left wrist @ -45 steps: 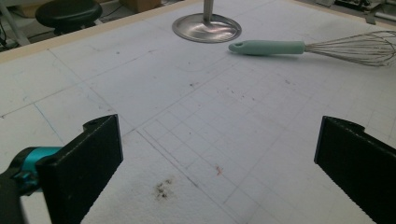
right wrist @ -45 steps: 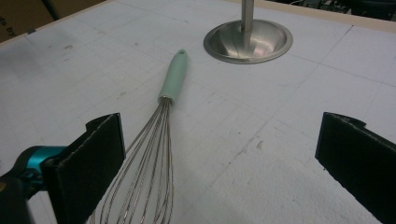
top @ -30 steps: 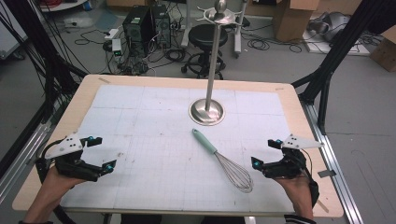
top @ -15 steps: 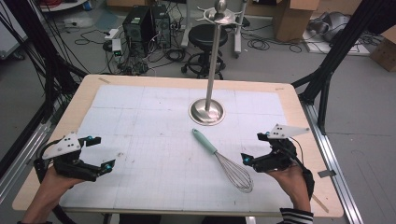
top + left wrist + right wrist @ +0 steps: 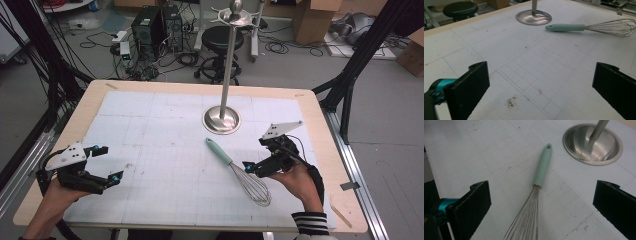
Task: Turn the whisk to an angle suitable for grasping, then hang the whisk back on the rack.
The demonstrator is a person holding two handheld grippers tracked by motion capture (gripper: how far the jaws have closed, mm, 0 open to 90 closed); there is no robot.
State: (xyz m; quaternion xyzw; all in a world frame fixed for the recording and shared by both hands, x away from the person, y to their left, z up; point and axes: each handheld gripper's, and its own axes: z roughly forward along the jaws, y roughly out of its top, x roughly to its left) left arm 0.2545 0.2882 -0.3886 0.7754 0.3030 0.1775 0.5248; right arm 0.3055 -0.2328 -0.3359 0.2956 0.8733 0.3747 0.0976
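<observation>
Over the whisk (image 5: pixel 239 171), right tool (image 5: pixel 254 166) has advanced

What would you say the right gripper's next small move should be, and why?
Probably lower the right gripper toward the whisk's mint handle before closing. Its jaws stand wide open, with the whisk lying flat on the mat between them in the right gripper view, untouched, beside the stand's base.
</observation>
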